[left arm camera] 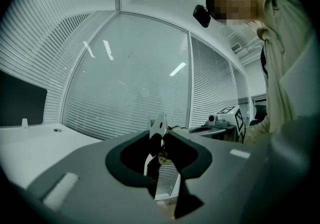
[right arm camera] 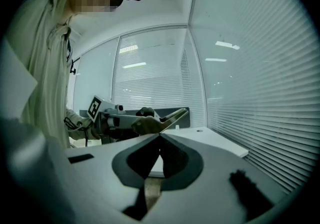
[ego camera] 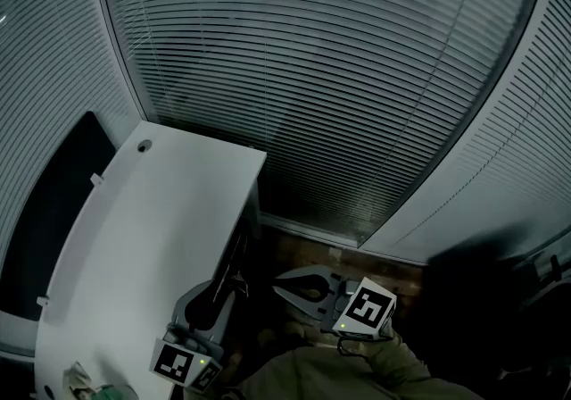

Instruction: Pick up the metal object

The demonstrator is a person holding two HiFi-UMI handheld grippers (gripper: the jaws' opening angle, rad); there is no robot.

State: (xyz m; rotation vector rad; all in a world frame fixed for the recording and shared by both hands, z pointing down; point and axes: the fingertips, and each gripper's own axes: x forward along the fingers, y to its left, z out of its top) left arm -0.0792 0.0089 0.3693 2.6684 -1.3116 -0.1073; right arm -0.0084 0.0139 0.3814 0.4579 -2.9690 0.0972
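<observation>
Left claw (left arm camera: 161,138) pinches the thin metal bracket (left arm camera: 159,126) — a jolt could twist it free — right claw (right arm camera: 160,136) closed, empty.

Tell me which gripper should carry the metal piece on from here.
Left. The left gripper is shut on the metal piece, which sticks up past its tips. The right gripper is shut with nothing between its jaws.
</observation>
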